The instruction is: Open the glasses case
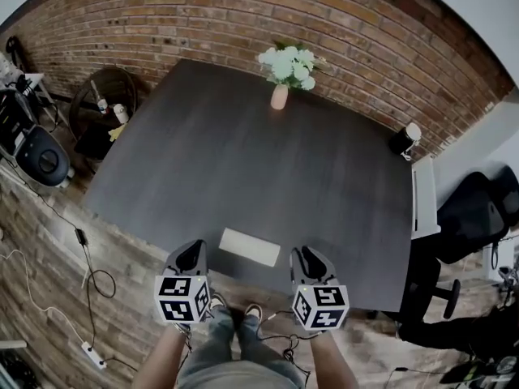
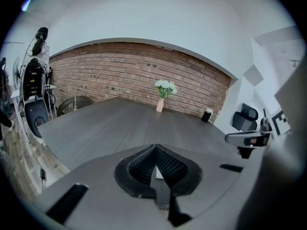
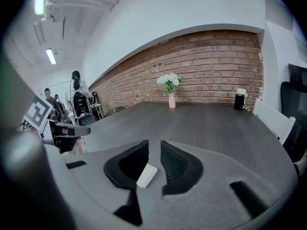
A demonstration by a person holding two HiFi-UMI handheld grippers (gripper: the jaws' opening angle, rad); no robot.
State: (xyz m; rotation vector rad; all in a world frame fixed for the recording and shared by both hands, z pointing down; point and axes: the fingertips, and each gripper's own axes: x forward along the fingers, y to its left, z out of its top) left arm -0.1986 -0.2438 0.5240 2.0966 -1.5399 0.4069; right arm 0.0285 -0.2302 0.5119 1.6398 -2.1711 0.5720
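Note:
A closed white glasses case (image 1: 250, 247) lies flat on the dark table (image 1: 243, 160), close to its front edge. My left gripper (image 1: 193, 251) hovers just left of the case, over the table's edge. Its fingertips meet, so it is shut on nothing (image 2: 155, 146). A sliver of the case (image 2: 159, 172) shows below those jaws. My right gripper (image 1: 306, 254) hangs just right of the case, its jaws a narrow gap apart and empty (image 3: 154, 145). The case (image 3: 147, 175) shows through that gap. Neither gripper touches the case.
A pink vase of white flowers (image 1: 280, 94) stands at the table's far edge. A small black cylinder (image 1: 402, 139) sits at the far right corner. A brick wall runs behind the table, a black chair (image 1: 478, 209) stands to the right, and cables lie on the floor at left.

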